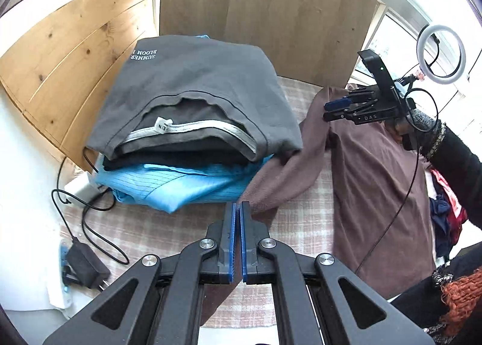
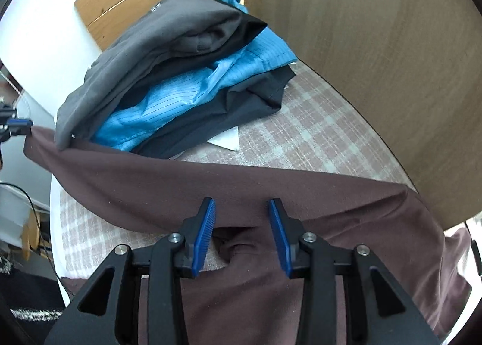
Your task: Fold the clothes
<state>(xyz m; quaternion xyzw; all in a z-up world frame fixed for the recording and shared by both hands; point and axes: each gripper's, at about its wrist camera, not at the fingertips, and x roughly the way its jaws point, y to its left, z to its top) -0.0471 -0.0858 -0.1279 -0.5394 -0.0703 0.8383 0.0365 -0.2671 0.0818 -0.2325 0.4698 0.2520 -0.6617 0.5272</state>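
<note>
On the checked cloth (image 1: 150, 224):
garment: brown top (image 1: 376, 179) lies spread, near and right of the stack; plain, soft, matte.
sleeve: its sleeve (image 1: 280, 182) stretches left, the end pinched between the clenched left gripper (image 1: 238, 209), likely to draw it across for a fold.
right gripper (image 2: 242, 224): fingers spread apart, grasping nothing, poised above the collar.
stack: folded grey shirt (image 1: 195, 89) over blue shirt (image 1: 180, 185), far left, probably the done pile.

A checked cloth (image 1: 150, 224) covers the tabletop. Behind it lean a brown board (image 1: 265, 13) and a pine panel (image 1: 75, 59). At the left edge lie a black power adapter (image 1: 86, 265) and its cable (image 1: 90, 224) — a ring light (image 1: 442, 54) stands near the window.
</note>
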